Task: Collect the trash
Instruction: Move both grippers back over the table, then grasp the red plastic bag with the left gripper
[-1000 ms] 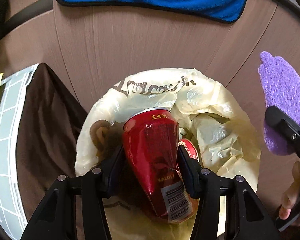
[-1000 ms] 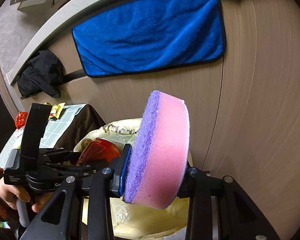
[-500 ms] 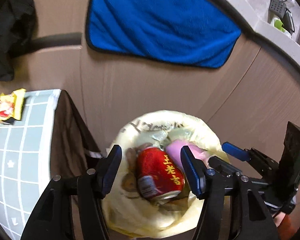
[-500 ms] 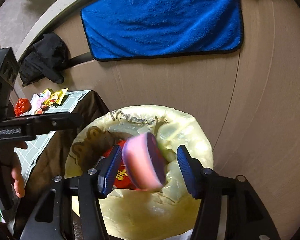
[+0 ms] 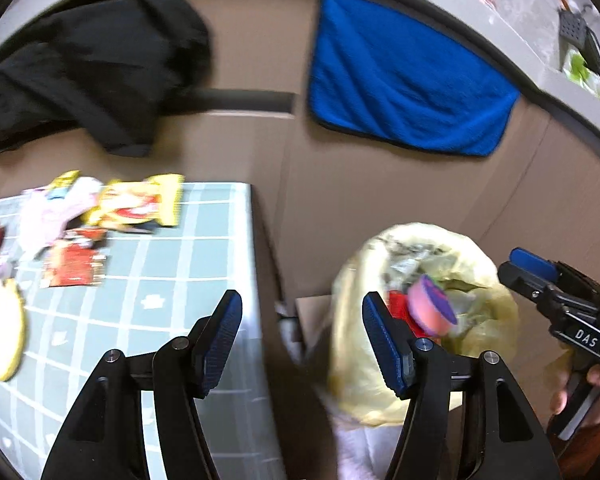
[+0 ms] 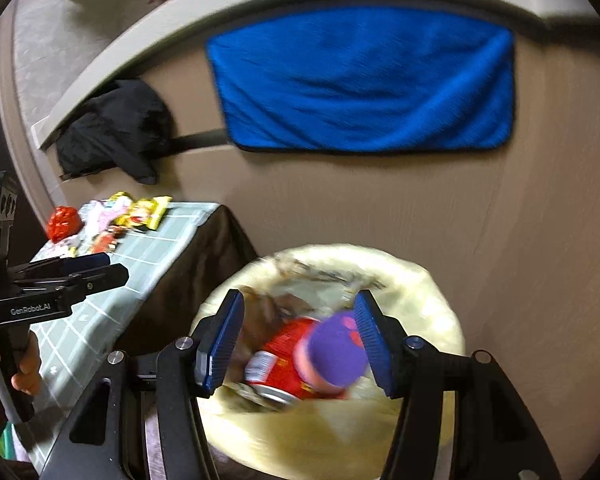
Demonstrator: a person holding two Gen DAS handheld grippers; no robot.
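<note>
Both claws gape empty now, jaws just sprung apart: my left claw (image 5: 302,336) hangs past the desk (image 5: 204,264) edge, my right claw (image 6: 300,344) over the yellow bin bag (image 6: 432,292), where red can (image 6: 280,364) and sponge (image 6: 334,354) lie.

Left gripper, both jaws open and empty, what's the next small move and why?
Probably swing the left gripper over the checked tablecloth toward the yellow snack wrapper: the red drink can and pink-purple sponge already lie in the yellow-lined bin.
</note>
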